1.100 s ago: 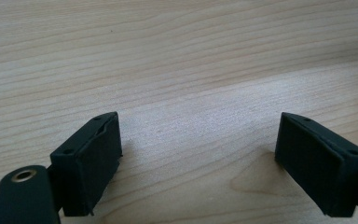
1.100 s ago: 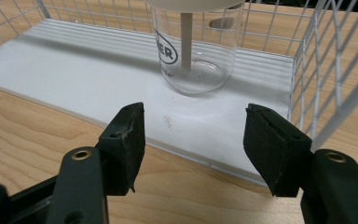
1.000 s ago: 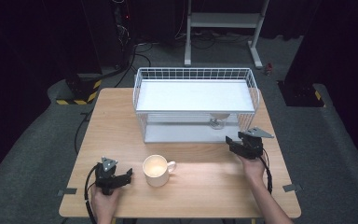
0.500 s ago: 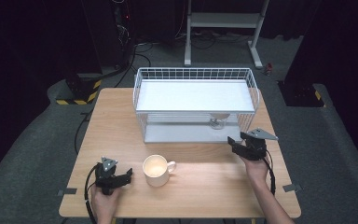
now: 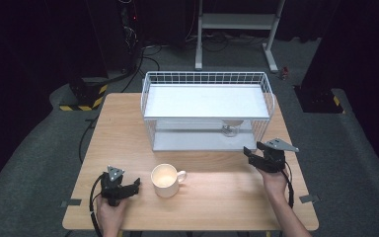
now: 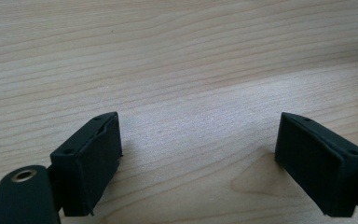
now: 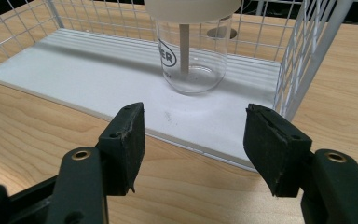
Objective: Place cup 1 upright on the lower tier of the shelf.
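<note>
A clear glass jar (image 7: pixel 191 46) with a cream lid stands on the lower white shelf (image 7: pixel 74 65) of a white wire rack (image 5: pixel 207 79), near its right end (image 5: pixel 230 129). My right gripper (image 7: pixel 193 133) is open, a short way in front of the jar and pointing at it, with nothing between its fingers; in the high view it hovers at the rack's front right corner (image 5: pixel 247 152). A cream mug (image 5: pixel 167 180) sits at the table's near middle. My left gripper (image 5: pixel 136 185) lies just left of the mug, open over bare wood (image 6: pixel 198 154).
The rack takes up the far half of the wooden table (image 5: pixel 123 133) and has a white upper shelf (image 5: pixel 205 101). Its wire side wall (image 7: pixel 307 51) stands close to the right of the jar. Dark floor, cables and a metal stand lie beyond the table.
My right gripper has drifted slightly toward the near right of the table. The left gripper and the mug have not moved.
</note>
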`<state>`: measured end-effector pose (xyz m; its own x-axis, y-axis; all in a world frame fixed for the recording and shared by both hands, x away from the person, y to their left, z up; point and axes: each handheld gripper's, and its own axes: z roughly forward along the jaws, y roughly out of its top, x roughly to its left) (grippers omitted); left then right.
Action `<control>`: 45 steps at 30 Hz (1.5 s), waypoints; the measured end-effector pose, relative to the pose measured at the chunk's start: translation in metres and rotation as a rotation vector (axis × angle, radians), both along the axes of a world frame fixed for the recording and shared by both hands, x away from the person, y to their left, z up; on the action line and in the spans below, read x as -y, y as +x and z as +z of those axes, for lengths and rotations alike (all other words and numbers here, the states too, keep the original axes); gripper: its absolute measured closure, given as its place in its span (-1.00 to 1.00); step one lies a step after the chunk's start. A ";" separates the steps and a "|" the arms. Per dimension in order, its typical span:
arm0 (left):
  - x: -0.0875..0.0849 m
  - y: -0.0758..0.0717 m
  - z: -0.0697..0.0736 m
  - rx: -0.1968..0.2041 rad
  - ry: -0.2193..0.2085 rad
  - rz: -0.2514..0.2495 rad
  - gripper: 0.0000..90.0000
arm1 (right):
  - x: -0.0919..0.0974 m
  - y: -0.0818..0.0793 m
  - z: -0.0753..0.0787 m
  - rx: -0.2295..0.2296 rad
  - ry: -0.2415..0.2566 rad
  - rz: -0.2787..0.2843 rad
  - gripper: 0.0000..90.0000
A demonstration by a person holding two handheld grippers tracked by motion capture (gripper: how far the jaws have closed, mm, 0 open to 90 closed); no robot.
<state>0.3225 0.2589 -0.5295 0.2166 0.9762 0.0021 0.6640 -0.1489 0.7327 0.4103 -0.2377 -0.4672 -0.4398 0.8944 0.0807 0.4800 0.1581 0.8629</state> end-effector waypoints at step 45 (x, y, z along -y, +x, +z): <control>0.000 0.000 0.000 0.000 0.001 0.002 -0.66 | 0.027 -0.033 -0.001 0.012 0.060 -0.005 -0.16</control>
